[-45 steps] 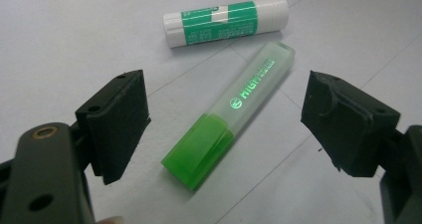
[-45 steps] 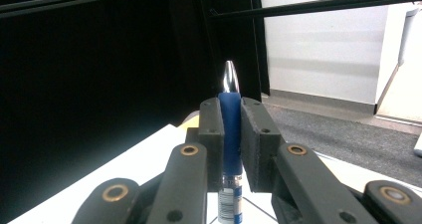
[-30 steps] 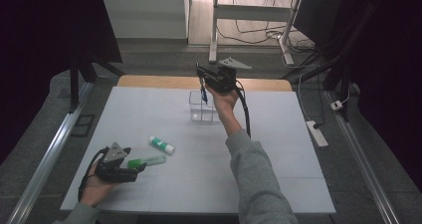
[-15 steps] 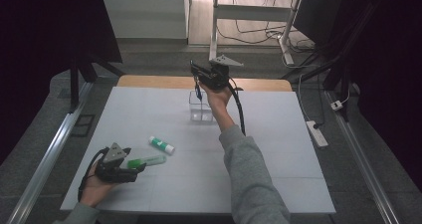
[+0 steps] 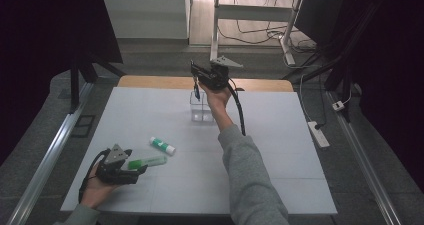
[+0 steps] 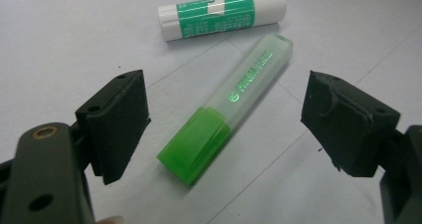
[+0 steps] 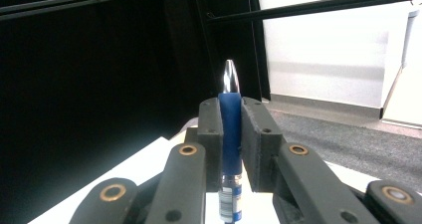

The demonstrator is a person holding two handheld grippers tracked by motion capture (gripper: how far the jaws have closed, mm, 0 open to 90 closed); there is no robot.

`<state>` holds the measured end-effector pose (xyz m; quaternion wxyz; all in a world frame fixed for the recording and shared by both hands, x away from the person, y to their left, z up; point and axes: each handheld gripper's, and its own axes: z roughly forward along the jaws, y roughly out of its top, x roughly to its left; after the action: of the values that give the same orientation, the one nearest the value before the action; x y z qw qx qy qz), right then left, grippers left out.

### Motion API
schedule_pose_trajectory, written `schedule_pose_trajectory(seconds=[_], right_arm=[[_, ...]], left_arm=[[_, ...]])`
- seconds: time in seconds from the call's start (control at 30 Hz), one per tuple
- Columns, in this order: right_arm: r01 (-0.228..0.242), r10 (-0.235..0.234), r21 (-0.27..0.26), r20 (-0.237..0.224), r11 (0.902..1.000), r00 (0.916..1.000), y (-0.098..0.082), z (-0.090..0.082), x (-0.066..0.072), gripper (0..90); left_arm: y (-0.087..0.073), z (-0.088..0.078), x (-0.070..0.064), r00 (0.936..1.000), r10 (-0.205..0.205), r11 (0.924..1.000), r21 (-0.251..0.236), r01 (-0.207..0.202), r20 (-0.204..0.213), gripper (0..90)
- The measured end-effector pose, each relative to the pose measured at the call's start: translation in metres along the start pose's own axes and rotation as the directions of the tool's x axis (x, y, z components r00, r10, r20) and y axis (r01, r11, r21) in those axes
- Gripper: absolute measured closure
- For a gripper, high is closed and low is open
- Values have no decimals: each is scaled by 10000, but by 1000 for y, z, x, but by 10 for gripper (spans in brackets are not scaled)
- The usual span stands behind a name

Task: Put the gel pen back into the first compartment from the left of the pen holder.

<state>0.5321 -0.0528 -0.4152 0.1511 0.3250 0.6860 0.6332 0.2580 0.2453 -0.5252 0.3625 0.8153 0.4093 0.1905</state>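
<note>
Lower left of high view: left claw (image 5: 139, 171) open on counter (image 5: 280, 150), green highlighter (image 5: 147, 161) between jaws, untouched; glue stick (image 5: 163, 145) just beyond. Upper centre: right claw (image 5: 196, 74) jaws just easing apart, blue pen (image 5: 198, 92) upright between them, over clear box (image 5: 201, 106).

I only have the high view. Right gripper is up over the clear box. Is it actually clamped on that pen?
Observer: Yes. In the right gripper view the right gripper pads press both sides of the blue pen.
Operator: Which end points away from the gripper?
Observer: The silver tip, standing beyond the jaws.
Operator: Left gripper on anything?
Observer: No. In the left gripper view the left gripper is wide open, with the green highlighter on the table between its jaws, untouched.
Operator: And the glue stick?
Observer: The glue stick lies just past the highlighter's clear end.
</note>
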Motion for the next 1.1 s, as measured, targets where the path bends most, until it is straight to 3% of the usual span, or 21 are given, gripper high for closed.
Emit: schedule_pose_trajectory(seconds=[0.13, 0.23, 0.47, 0.63, 0.8, 1.1], right_arm=[[59, -66, 223, 351, 9997, 9994, -2, -1, 0, 581], [82, -101, 369, 504, 9993, 9987, -2, -4, 0, 537], [32, -49, 554, 300, 9985, 9995, -2, -19, -1, 529], [222, -246, 970, 235, 9950, 9994, -6, -29, -2, 535], [398, -443, 1175, 355, 9923, 9984, -10, -41, -4, 535], [691, -724, 1428, 176, 9873, 9972, -15, -65, -6, 533]], left_arm=[[0, 0, 0, 10000, -4, 10000, -3, 4, -23, 182], [0, -1, 1, 10000, -22, 10000, -19, 22, -39, 182], [0, 0, -1, 10000, 14, 10000, 25, -14, -58, 182], [0, 0, -1, 10000, 22, 10000, 8, -22, -95, 183], [0, 0, 0, 9999, 39, 10000, 23, -38, -120, 184], [0, 0, 0, 9999, 52, 10000, 66, -51, -161, 185]])
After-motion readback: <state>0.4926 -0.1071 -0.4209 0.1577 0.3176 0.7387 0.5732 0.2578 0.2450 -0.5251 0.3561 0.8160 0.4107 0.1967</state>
